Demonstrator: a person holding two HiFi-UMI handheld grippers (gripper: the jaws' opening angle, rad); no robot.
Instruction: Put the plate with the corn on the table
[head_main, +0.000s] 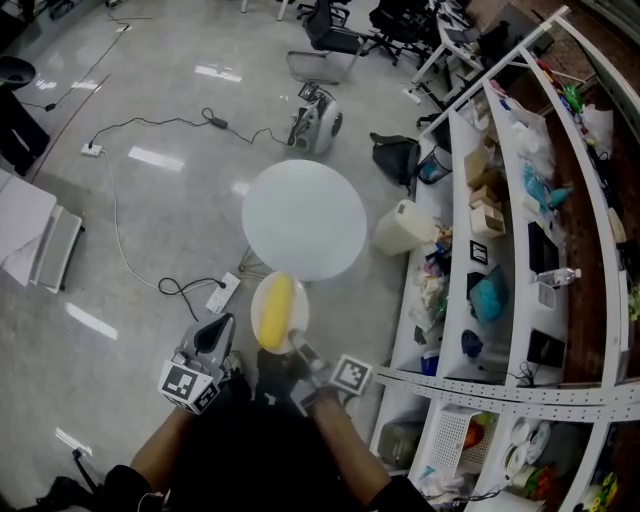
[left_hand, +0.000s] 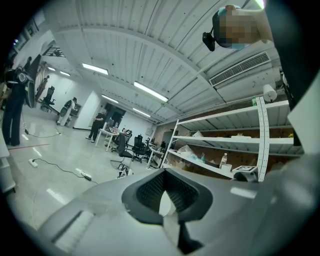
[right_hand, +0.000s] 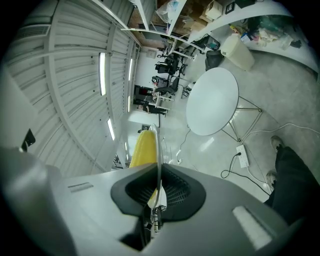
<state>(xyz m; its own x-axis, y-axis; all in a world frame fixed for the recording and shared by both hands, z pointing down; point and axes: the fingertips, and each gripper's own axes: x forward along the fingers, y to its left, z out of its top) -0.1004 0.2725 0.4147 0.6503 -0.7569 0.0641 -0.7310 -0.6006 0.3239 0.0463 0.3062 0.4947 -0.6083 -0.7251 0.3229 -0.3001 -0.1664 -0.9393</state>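
Right hand low and forward, its tongs tilted slightly down, pinching the near rim of a small white plate. A yellow corn cob lies lengthwise on it. The plate hangs in the air just short of the round white worktop. Left tongs level beside it, pressed together.

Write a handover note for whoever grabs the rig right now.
Left gripper: jaws together, empty, beside the plate.
Right gripper: shut on the near rim of the plate, with the corn lying on it.
Position: the plate is in the air, at the near edge of the round white table.
Done: plate is in the grip.
Left: bring it over the tabletop, set it down level, release.
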